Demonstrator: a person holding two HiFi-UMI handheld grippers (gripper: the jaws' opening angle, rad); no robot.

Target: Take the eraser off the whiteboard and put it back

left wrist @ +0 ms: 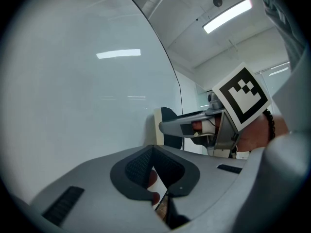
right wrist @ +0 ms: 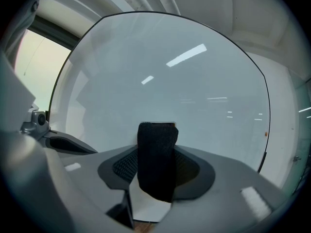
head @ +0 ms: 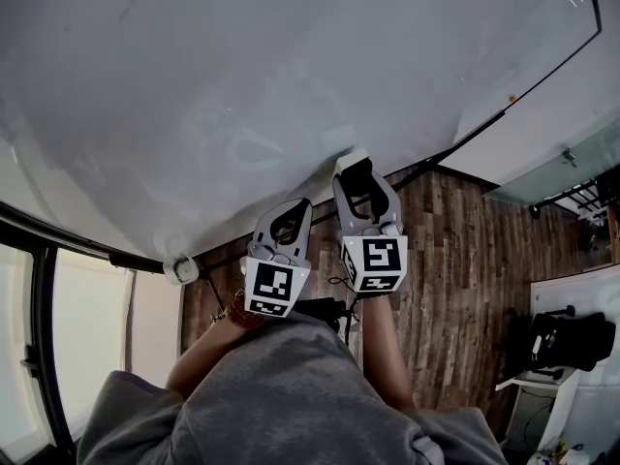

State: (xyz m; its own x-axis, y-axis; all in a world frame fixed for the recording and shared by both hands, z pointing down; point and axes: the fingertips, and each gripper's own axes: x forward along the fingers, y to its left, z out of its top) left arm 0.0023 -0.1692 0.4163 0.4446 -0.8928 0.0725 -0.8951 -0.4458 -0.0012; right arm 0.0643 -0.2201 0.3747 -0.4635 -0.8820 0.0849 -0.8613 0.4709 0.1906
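My right gripper (head: 355,166) is shut on the eraser (head: 354,155), which it holds at the lower edge of the whiteboard (head: 242,95). In the right gripper view the eraser's black felt (right wrist: 156,159) stands upright between the two pads, facing the board (right wrist: 194,96). The left gripper view sees the eraser (left wrist: 162,125) side-on, cream-backed with a dark face, its flat side at the board (left wrist: 73,106) with the right gripper (left wrist: 182,126) behind it. My left gripper (head: 293,204) hangs just left of the right one, shut, with nothing between its pads (left wrist: 141,165).
The board's dark frame runs diagonally above a wood-plank floor (head: 465,260). A white bracket (head: 180,270) sits at the frame's lower left. A window (head: 87,308) is at the left, and a black bag on a small white stand (head: 572,342) at the right.
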